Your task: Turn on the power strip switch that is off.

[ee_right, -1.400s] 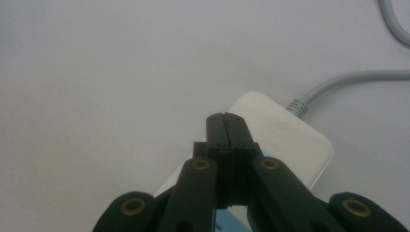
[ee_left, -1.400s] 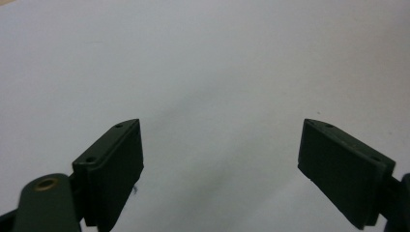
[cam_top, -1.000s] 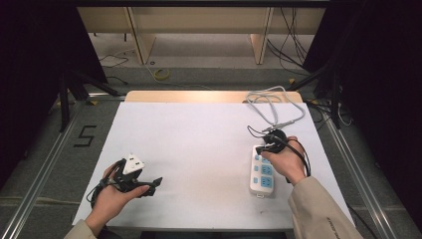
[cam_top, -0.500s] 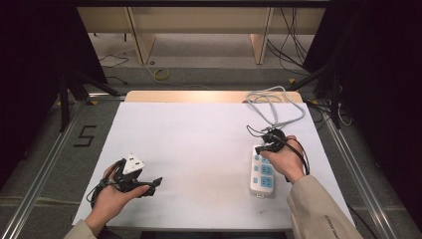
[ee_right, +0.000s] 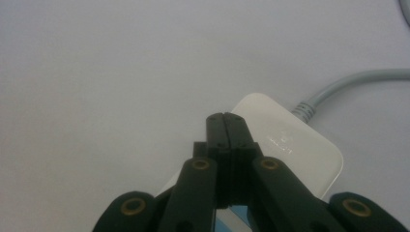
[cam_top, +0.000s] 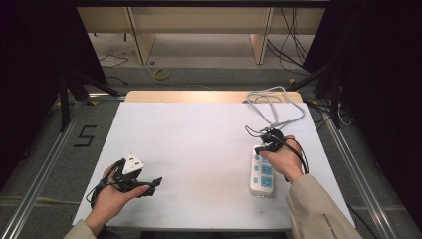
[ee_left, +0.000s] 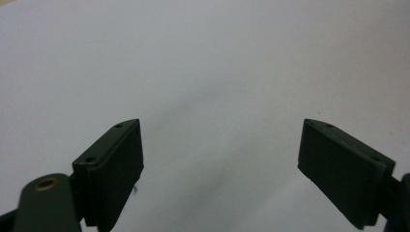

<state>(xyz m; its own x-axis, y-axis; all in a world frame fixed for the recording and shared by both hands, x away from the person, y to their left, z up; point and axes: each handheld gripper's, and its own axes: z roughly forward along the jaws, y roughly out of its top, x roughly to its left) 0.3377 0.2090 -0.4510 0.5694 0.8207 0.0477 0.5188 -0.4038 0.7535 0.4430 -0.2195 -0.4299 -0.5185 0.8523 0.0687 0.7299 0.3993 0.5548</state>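
Power strip (cam_top: 262, 174): white body, blue socket faces; pale grey cord (cam_top: 272, 103). Table cover (cam_top: 199, 144): plain white, no pattern; bare strip of table (cam_top: 189, 96) at far edge is light wood-brown. Left gripper (ee_left: 220, 166): black jaws, brass-coloured pivot rivet, white plate on top. Right gripper (ee_right: 226, 122): black, brass-coloured rivets. Sleeve (cam_top: 318, 209): beige. Floor marking "5" (cam_top: 85, 135): black on grey.

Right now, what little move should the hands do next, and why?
Probably bring the left gripper across toward the power strip. Its fingers are wide open over bare white table, holding nothing, while the right gripper, fingers shut, already presses down on the strip's cord end, seemingly steadying it.
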